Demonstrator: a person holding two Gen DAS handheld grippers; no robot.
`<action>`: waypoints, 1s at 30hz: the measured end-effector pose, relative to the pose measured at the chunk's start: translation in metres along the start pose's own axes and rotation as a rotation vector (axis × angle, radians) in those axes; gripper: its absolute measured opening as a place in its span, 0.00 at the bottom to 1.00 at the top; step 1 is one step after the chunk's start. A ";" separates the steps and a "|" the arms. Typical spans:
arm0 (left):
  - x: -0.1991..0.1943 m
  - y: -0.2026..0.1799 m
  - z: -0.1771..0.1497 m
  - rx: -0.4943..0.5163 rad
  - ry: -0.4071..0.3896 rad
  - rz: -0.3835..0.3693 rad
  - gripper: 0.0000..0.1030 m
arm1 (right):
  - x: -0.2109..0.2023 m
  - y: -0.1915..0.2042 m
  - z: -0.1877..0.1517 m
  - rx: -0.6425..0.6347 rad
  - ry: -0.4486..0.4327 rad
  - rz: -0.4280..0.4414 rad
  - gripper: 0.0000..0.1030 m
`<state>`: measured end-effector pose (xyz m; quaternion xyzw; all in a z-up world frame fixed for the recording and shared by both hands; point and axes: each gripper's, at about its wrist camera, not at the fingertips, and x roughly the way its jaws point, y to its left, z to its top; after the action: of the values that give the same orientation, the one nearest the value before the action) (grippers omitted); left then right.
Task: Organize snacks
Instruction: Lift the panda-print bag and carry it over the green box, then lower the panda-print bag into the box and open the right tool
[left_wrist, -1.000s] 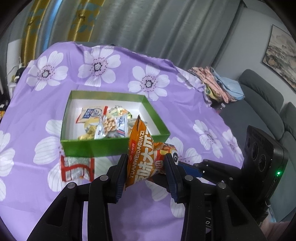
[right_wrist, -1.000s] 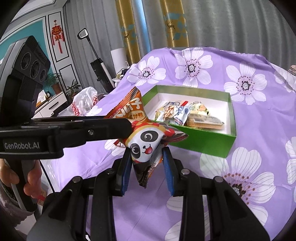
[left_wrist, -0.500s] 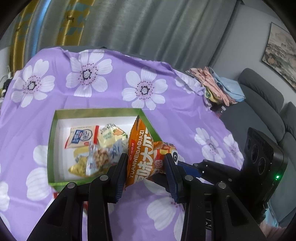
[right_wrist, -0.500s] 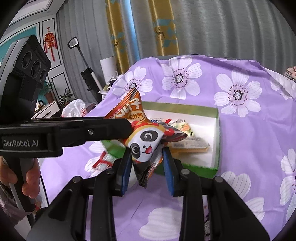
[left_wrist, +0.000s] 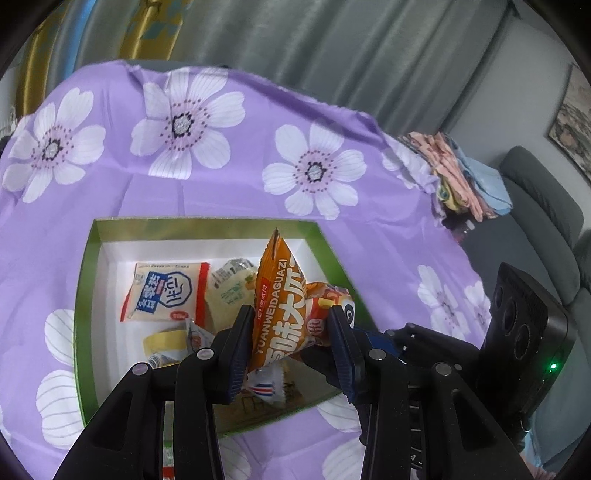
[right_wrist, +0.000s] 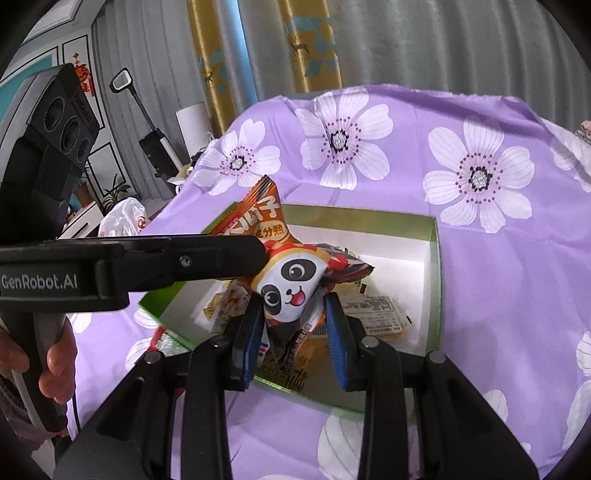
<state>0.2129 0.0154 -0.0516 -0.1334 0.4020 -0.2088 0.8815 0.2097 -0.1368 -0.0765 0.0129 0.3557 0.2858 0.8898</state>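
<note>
An orange snack packet (left_wrist: 280, 306) was gripped by both tools at once above the green box (left_wrist: 83, 295). The left hand-held gripper (left_wrist: 291, 332) was closed on the end printed "YUANWEIDAGUAZI" in white, with large Chinese characters below it. The right hand-held gripper (right_wrist: 293, 325) was closed on the other end, where a cartoon panda face (right_wrist: 291, 284) was printed. The packet was held over the box's near right part, clear of the snacks beneath.

The box, white inside, was set on a worktop covered by a purple cloth (left_wrist: 229, 177) with white flowers. Inside it, toward the far left corner, a cream sachet with a red edge and blue Chinese writing (left_wrist: 166, 291) was laid flat; its characters could not be read with confidence. Beside it a pale yellow-green packet (left_wrist: 229, 288) was seen, and a flat packet with a white label of fine print (right_wrist: 373, 310) lay near the right wall.

"GenRobot.AI" was printed in white on the left tool's body (right_wrist: 40, 282), which was held by a hand (right_wrist: 55, 365).
</note>
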 end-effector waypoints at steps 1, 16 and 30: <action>0.004 0.004 0.000 -0.013 0.007 -0.002 0.39 | 0.003 0.000 0.000 0.001 0.006 0.000 0.32; 0.018 0.023 -0.001 -0.076 0.028 0.009 0.39 | 0.025 -0.001 0.002 -0.002 0.058 -0.020 0.36; 0.003 0.015 -0.004 -0.039 0.000 0.134 0.75 | 0.008 0.003 0.003 0.004 0.036 -0.030 0.50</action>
<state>0.2151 0.0267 -0.0623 -0.1232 0.4140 -0.1416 0.8907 0.2148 -0.1301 -0.0786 0.0044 0.3722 0.2720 0.8874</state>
